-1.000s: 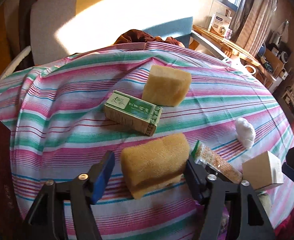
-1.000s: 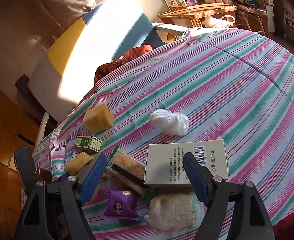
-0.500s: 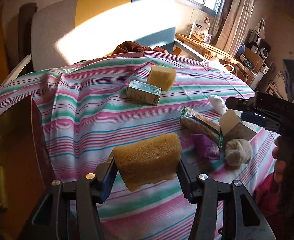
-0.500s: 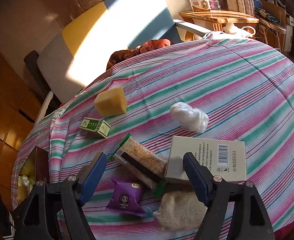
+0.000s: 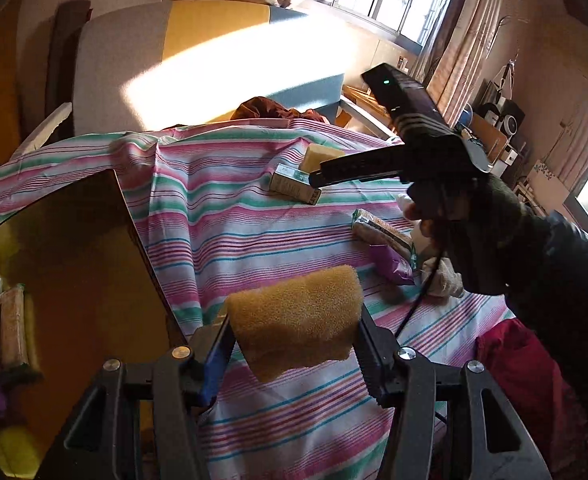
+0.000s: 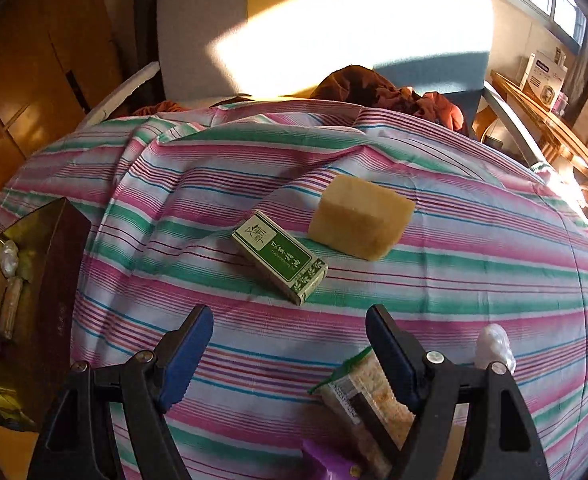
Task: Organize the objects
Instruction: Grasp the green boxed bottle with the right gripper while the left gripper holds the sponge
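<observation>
Lifted off the striped worktop (image 5: 254, 216) since a second ago, the brown sponge (image 5: 296, 320) sits pinched in my left gripper (image 5: 294, 344), lower centre, beside the open box (image 5: 74, 264) at left. My right gripper (image 6: 290, 344) hangs spread before the green carton (image 6: 280, 256).

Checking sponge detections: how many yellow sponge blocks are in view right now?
2, maybe 3. One sponge is clamped in the left gripper. One sponge block lies on the striped cloth beside the green box. A yellowish item in the bin might be another.
</observation>
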The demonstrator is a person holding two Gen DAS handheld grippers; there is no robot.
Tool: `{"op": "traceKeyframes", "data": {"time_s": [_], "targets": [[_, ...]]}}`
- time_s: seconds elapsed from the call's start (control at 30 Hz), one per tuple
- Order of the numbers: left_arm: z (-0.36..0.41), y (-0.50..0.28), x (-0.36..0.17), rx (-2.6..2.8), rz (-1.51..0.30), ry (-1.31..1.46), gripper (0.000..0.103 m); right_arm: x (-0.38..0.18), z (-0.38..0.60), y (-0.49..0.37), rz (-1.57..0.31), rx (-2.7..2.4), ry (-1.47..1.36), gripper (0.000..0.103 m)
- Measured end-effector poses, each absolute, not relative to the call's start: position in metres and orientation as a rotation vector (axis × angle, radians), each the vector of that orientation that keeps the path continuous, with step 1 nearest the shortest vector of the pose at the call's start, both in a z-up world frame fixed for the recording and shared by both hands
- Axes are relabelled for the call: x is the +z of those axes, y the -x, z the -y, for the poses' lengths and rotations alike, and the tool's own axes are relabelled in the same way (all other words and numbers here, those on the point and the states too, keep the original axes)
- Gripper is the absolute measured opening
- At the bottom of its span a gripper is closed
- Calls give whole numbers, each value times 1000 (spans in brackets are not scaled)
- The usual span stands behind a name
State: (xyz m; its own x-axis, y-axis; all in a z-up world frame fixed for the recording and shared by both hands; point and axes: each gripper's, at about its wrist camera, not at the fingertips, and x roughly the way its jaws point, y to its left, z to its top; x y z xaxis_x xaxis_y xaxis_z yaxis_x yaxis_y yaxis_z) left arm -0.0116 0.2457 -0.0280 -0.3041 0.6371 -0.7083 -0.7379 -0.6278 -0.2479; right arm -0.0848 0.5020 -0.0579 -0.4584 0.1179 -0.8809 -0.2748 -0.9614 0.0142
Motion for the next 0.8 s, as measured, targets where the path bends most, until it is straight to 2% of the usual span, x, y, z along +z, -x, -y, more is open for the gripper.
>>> {"op": "traceKeyframes", "data": {"time_s": [0.23, 0.27, 0.3, 0.33, 0.37, 0.43, 0.6, 0.8], "targets": [[-217, 16, -23, 2031, -95, 1029, 57, -90, -508, 139, -128, 2422, 1606, 79], [-214, 17, -22, 2035, -90, 1030, 57, -93, -509, 144, -135, 2417, 1622, 76], [-211, 17, -22, 2040, -85, 1030, 57, -97, -510, 146, -141, 2402, 1630, 68], [-209, 18, -21, 2044, -81, 1032, 57, -99, -510, 148, -154, 2393, 1638, 50], [-205, 18, -21, 2051, -74, 1033, 57, -99, -509, 147, -166, 2394, 1635, 42], [-197, 21, -21, 2066, -45, 1040, 57, -96, -503, 140, -180, 2413, 1626, 33], [-175, 28, -19, 2119, -20, 1055, 57, -94, -477, 107, -211, 2441, 1651, 31], [-127, 40, -14, 2241, 35, 1082, 57, -93, -436, 51, -350, 2523, 1695, 31]]}}
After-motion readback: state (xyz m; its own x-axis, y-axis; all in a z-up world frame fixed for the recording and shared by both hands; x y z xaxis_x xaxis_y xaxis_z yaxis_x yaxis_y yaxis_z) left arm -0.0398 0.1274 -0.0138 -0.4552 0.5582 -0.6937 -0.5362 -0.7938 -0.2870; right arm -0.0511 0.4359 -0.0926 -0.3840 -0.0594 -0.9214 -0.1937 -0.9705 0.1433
